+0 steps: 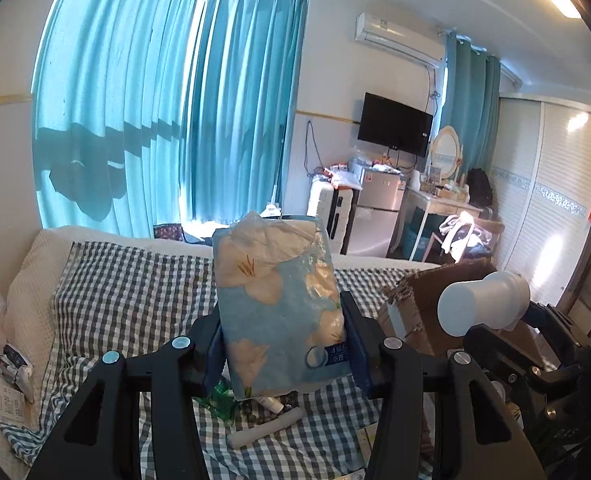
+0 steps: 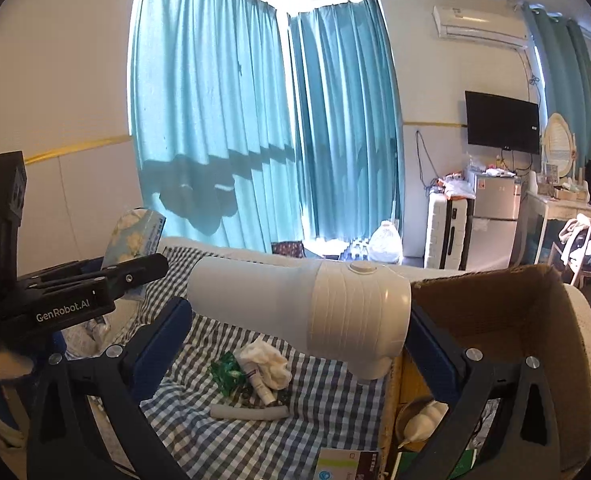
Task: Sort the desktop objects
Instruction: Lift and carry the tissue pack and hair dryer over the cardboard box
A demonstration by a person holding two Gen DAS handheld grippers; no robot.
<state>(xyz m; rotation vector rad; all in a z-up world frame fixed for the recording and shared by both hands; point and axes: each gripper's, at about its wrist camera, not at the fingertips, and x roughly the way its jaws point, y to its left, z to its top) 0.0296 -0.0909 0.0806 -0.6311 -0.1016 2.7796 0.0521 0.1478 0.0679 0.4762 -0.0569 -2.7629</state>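
Both grippers loaded above the bed

The left gripper [image 1: 285, 350] clamps a floral tissue pack [image 1: 277, 304] upright; the right gripper [image 2: 295, 332] grips a white bottle [image 2: 299, 310] sideways beside the cardboard box [image 2: 535, 320], over the checked cloth [image 2: 295, 420].

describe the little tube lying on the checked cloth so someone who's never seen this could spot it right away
Start at the grey-and-white checked cloth spread over the bed, left of the cardboard box. Near its middle lies a small heap: a green wrapper, a crumpled white tissue and a pale roll. The tube is the slim white one with a dark cap, lying between wrapper and tissue.
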